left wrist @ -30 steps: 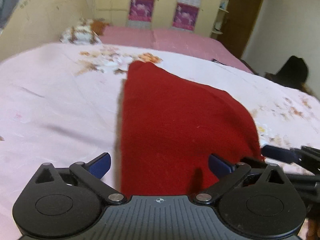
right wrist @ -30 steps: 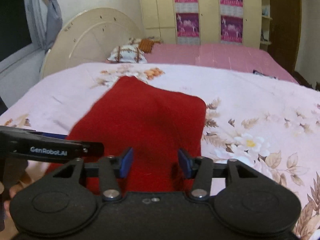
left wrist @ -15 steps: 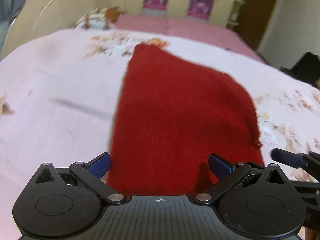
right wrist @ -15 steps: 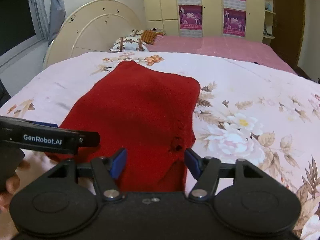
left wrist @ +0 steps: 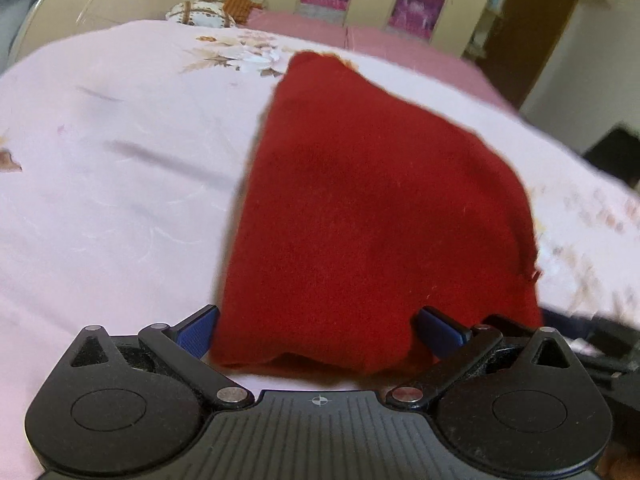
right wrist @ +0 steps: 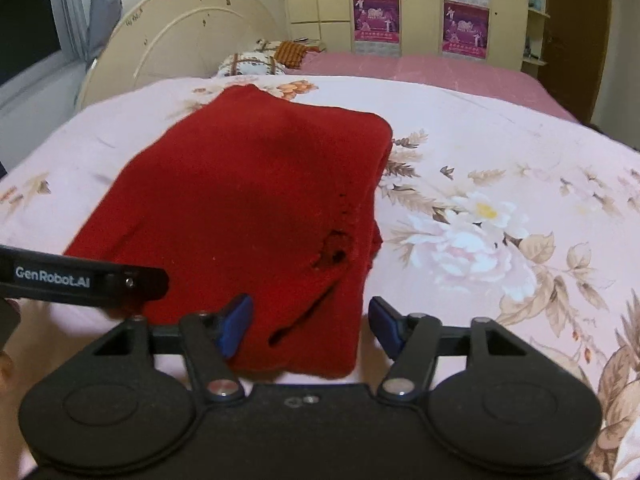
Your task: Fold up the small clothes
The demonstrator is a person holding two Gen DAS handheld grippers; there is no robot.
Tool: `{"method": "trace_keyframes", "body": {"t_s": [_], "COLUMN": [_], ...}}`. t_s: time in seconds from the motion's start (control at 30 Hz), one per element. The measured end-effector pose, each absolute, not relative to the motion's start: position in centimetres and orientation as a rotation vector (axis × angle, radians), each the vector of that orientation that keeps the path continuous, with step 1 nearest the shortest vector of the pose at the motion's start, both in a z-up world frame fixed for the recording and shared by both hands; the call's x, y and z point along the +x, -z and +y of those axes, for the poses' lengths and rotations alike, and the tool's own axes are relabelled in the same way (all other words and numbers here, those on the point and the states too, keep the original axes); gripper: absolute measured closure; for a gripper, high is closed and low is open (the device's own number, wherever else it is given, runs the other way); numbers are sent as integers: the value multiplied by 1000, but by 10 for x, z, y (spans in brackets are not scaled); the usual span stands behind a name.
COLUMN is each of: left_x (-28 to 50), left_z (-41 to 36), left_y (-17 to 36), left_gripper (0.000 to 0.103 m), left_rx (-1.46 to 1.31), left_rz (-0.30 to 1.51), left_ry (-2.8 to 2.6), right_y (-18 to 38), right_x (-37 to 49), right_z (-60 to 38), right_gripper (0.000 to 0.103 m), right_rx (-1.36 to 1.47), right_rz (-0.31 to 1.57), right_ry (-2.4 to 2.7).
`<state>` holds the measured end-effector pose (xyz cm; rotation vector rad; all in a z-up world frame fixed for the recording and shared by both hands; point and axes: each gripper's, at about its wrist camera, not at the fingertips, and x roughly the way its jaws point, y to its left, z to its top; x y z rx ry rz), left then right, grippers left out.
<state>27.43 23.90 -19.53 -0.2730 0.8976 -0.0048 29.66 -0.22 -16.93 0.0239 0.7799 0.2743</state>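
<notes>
Both grippers low at the near edge of a folded red cloth on the bed, jaws apart, gripping nothing.

The left gripper points toward 12 o'clock over the cloth, level and close above the bedspread; its jaws stand wide, one blue pad at 9 o'clock of the cloth's near hem and one at 3, with the hem lying loose between them. The right gripper sits at the cloth's 5 o'clock corner, jaws moderately open astride that corner, which has a hole; whether the pads touch the fabric I cannot tell. The left tool's arm crosses the right view at 9 o'clock. A pillow lies at 12 o'clock by the headboard, beyond the cloth.
</notes>
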Motion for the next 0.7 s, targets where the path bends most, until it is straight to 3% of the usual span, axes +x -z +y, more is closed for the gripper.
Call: {"method": "trace_keyframes", "body": {"t_s": [0.1,0.17,0.2,0.33,0.43,0.7], "left_x": [270,271,272,274,274,249], "left_z": [242,235,231,231,229,209], "left_y": [192,191,192,192,189,156], "left_gripper": [0,0,0,0,0,0], "left_rx": [-286,-219,-187,-186,-163,-10], "left_rz": [871,870,885,909,914,836], "left_ry": [-23,-30,-27,-24,-45,-91], "right_y": [166,164,165,163,156,133], "right_x": [294,293,293,291,281,251], "right_z": [-3,-6,-8,-13,-14,-19], "right_gripper": [65,65,57,54,42,42], "right_rx": [30,35,30,90,96,76], "right_rz": [769,756,756,773,752,722], "right_ry": [-270,-240,-222,-213,-193,-210]}}
